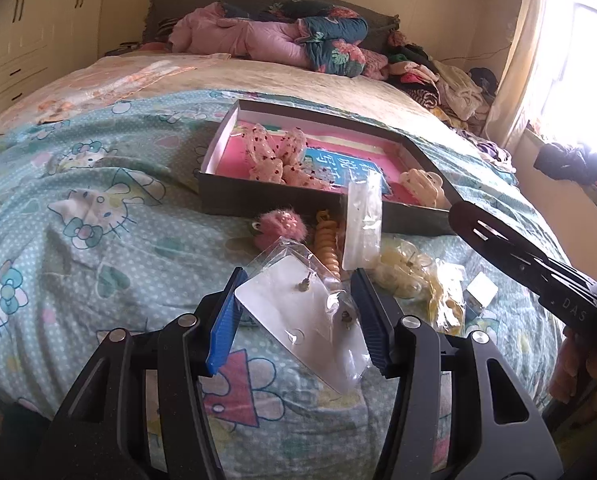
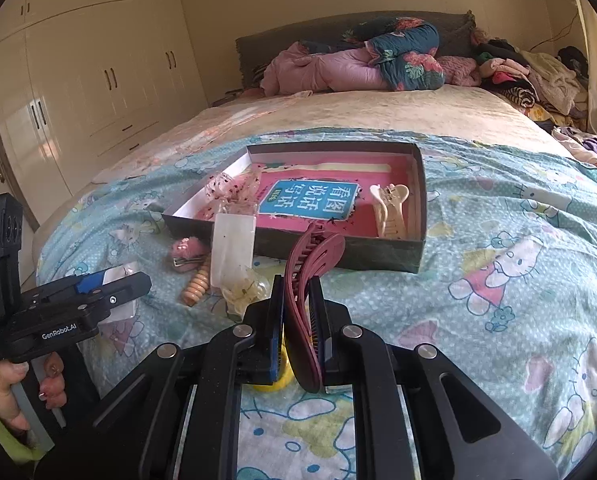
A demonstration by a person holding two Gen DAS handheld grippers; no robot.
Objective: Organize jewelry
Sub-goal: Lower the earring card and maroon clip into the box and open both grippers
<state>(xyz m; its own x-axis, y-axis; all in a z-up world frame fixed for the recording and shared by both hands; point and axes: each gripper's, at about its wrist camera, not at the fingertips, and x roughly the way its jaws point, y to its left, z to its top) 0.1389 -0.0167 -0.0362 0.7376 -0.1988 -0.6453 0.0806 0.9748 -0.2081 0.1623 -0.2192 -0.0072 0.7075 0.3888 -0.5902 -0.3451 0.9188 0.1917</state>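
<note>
The left gripper [image 1: 298, 280] grips a clear plastic earring card packet [image 1: 310, 320]; the right gripper [image 2: 297, 284] is clamped on a dark red plastic hair claw [image 2: 310, 276]. Ahead of both sits the shallow grey cardboard box [image 2: 378, 258], holding one cream hair claw [image 2: 390, 210] and one spotted sheer bow [image 1: 278, 156] (so barely started). Just beyond the left gripper, loose on the bed [image 2: 498, 300]: one pink fuzzy clip [image 1: 280, 228], one coiled tan hair tie [image 1: 328, 246], one frosted packet [image 1: 364, 226].

Maroon hair clip [image 2: 312, 280], pink-floored box [image 2: 382, 216]

"GenRobot.AI" is printed on the left gripper [image 2: 98, 286]; "看图说话写话" stands inverted on the blue label [image 2: 310, 200] in the box [image 2: 416, 200].
</note>
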